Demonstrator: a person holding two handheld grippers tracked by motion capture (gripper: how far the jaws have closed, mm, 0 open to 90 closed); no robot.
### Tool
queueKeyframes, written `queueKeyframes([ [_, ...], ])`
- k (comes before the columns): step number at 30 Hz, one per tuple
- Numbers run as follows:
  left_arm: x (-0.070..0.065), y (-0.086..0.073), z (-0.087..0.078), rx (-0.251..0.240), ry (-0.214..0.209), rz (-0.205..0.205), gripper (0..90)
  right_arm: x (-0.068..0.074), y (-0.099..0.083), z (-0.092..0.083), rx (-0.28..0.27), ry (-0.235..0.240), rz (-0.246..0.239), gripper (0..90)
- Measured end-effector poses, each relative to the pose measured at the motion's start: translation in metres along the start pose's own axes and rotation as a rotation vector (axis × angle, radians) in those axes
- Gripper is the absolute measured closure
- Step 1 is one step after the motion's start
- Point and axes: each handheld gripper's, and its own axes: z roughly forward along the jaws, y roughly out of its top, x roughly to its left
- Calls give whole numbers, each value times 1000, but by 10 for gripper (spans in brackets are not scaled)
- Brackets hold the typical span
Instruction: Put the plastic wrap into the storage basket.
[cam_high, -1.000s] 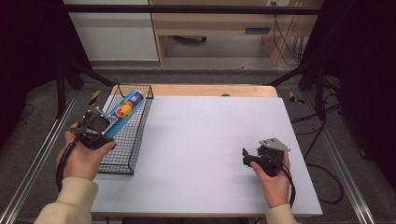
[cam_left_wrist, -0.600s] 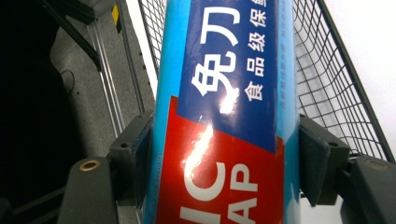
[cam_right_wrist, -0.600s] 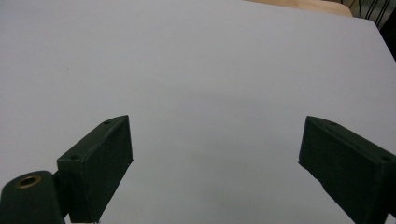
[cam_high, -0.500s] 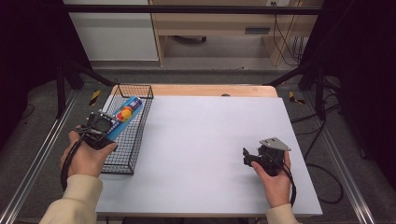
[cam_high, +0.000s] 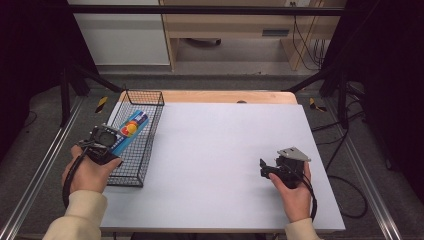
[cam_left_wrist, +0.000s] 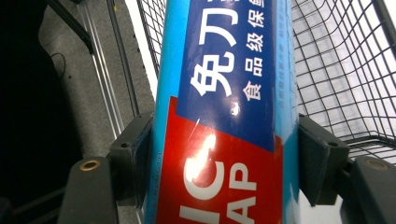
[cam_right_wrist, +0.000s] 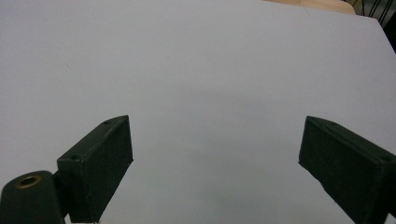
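High view: at the table's (cam_high: 225, 165) left edge, the left gripper (cam_high: 109, 144) clamps the near end of a blue box (cam_high: 131, 127), which slants over the wire basket (cam_high: 145, 150); whether its far end touches the mesh cannot be told. The right gripper (cam_high: 263, 169) rests on the bare white top, well apart from the basket, holding nothing.

Left gripper view: the box (cam_left_wrist: 224, 116), blue with a red panel and white lettering, sits clenched between both black jaws, pads pressed to its long sides. Basket mesh (cam_left_wrist: 336, 70) lies beyond it at the right, the dark floor at the left.

Right gripper view: the right gripper (cam_right_wrist: 215, 163) has its jaws spread wide, with plain tabletop (cam_right_wrist: 196, 65) between them.

The step in hand looks like carrying the box at the basket, whether into or out of it cannot be said. The next move calls for keeping its far end clear of the wire rim, the one obstacle close by.
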Motion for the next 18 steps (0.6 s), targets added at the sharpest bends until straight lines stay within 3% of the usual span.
queueKeyframes([
  [18,-4,5,7,52,-16,24,312,-2,-1,-2,6,4,-2,97],
])
